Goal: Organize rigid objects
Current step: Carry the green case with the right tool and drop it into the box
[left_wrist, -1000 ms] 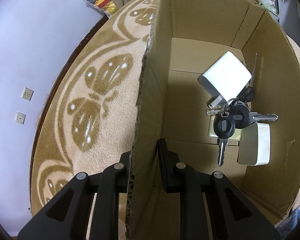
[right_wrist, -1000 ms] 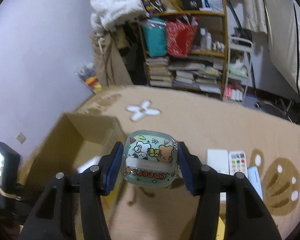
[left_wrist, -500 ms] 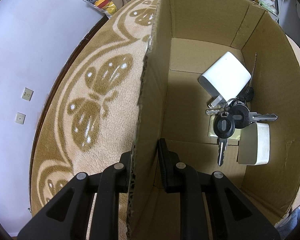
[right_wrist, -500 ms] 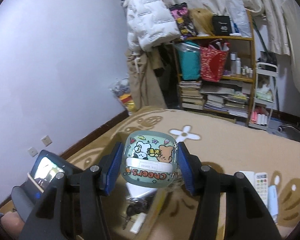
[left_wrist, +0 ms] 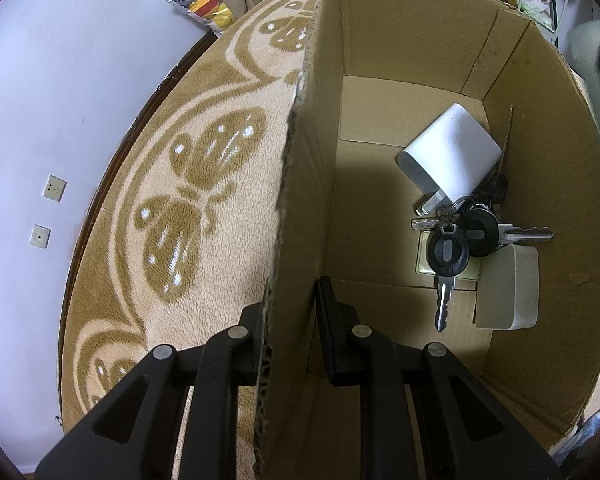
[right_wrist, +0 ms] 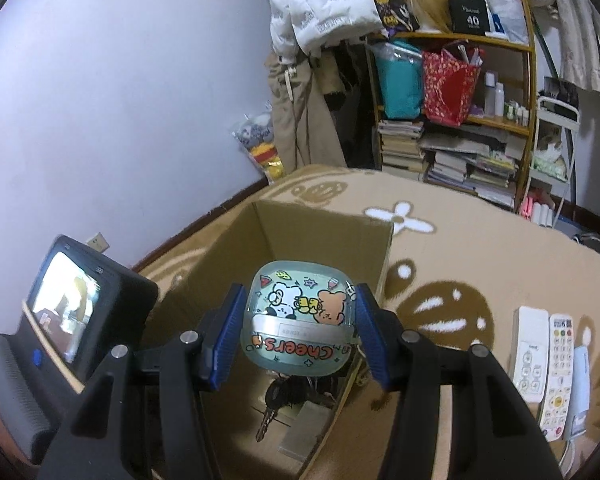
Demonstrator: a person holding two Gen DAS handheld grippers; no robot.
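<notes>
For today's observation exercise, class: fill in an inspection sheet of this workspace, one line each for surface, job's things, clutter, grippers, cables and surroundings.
Surface: beige patterned blanket.
Job's things: open cardboard box holding a bunch of keys, a white charger and a small white case; cartoon "Cheers" case held over the box.
Clutter: two remotes on the blanket beside the box.
Grippers: left gripper fingers clamp the box wall; right gripper shut on the cartoon case.
Cables: nothing seen.
Surroundings: crowded shelf, hanging coat, wall sockets.
</notes>
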